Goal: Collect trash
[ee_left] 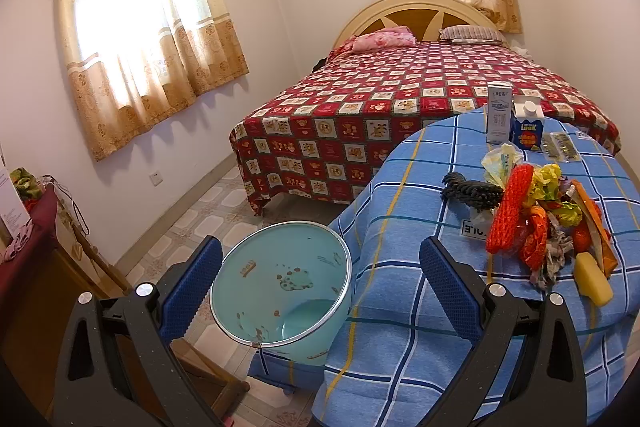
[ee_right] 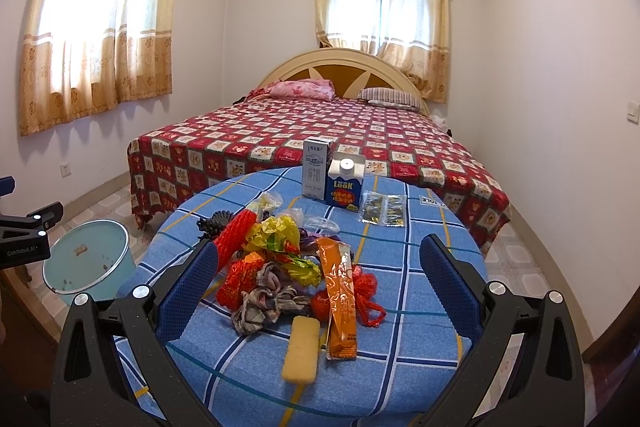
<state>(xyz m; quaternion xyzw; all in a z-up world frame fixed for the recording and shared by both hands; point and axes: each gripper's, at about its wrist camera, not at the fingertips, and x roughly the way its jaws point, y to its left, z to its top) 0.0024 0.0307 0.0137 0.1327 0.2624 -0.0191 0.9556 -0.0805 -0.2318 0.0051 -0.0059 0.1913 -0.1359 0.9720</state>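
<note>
Right gripper (ee_right: 316, 279) hangs over the near edge of the round table (ee_right: 420, 359), jaws spread wide and holding nothing, blue pads either side of the trash heap. Nearest to it lies a yellow sponge block (ee_right: 301, 349), flat on the blue checked cloth, and just beside that an orange sachet (ee_right: 340, 301), lying lengthwise. A crumpled grey rag (ee_right: 266, 301) touches the sponge's far end, with red plastic wrap (ee_right: 362, 293) on the other side of the sachet. Further in, yellow wrappers (ee_right: 280, 239), a red foam net sleeve (ee_right: 236, 233) and a black ridged piece (ee_right: 212, 223) pile together.

Over to the left gripper (ee_left: 320, 281): jaws wide apart too, nothing between them but air. Framed between its pads is the pale blue bin (ee_left: 280, 283), sitting below the table's edge at its left side, open mouth tilted this way, a few specks inside.

Past the heap, at the table's far edge, a tall white carton (ee_right: 316, 167) and a short blue carton (ee_right: 344, 187) stand upright, touching, with clear packets (ee_right: 382, 211) lying flat just beside them. Behind the table, the bed (ee_right: 320, 131) with its red checked cover.
</note>
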